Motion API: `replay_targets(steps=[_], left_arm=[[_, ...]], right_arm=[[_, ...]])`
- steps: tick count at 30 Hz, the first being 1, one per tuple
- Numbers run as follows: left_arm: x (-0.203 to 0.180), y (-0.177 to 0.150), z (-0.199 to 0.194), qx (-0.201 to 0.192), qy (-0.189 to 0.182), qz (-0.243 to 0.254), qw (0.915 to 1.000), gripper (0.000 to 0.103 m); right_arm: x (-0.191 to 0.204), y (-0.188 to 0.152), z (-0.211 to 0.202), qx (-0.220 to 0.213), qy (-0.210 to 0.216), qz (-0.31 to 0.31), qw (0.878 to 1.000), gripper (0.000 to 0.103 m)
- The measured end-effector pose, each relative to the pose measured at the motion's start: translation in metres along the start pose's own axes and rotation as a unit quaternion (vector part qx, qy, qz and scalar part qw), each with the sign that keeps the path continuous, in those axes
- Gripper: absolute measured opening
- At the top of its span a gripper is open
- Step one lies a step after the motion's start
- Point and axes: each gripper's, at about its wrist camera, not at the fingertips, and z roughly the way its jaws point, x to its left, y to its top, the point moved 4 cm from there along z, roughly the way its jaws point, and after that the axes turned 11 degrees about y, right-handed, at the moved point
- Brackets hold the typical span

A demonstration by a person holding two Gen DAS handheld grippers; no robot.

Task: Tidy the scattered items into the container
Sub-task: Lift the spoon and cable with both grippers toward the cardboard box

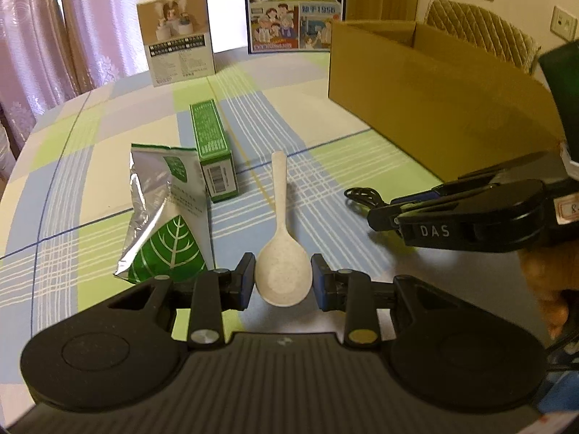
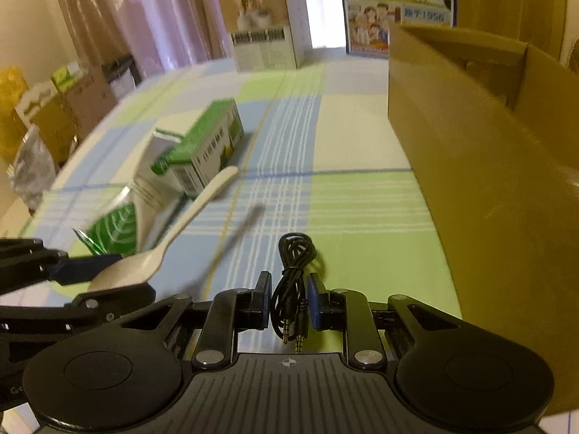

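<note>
- On the table's checked cloth (image 1: 325, 83), in pale green, blue and cream squares, a brown cardboard box (image 1: 427, 108) stands open-topped at the right, with plain matt walls
- Behind it a large blue carton (image 1: 295, 7) printed with cartoon people stands upright, and to its left a smaller upright carton (image 1: 177, 36) with a photo panel
- Near the left wrist view's middle a long green-and-white box (image 1: 213, 152) lies flat; a crinkled silver foil pouch (image 1: 163, 213) with a green leaf print lies just beside it, touching its near end
- Curtains hang at the back, and in the right wrist view more cardboard boxes are stacked off the table's left edge
- The left gripper (image 1: 283, 282) is clamped on the bowl of a cream speckled spoon (image 1: 282, 238); its blue pads press each side of the rounded bowl, and the slim handle points away toward the far cartons
- In the right wrist view the spoon appears lifted clear of the cloth, its handle crossing in front of the green-and-white box
- The right gripper (image 2: 289, 300) is closed on a bundled black cable (image 2: 293, 275), thin and glossy, looped above the pads, with two gold jack plugs hanging below
- The cable sits just left of the cardboard box's near wall, over a green square
</note>
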Motion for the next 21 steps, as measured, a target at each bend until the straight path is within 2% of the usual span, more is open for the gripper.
replay_targets(steps=[12, 21], left_arm=[[-0.016, 0.007, -0.054, -0.022, -0.003, -0.021, 0.9995, 0.028], [-0.046, 0.016, -0.096, -0.048, -0.019, -0.025, 0.9984, 0.028]], right_arm=[[0.016, 0.000, -0.078, -0.045, 0.006, 0.005, 0.999, 0.017], [0.011, 0.005, -0.143, -0.081, -0.022, -0.007, 0.996, 0.017]])
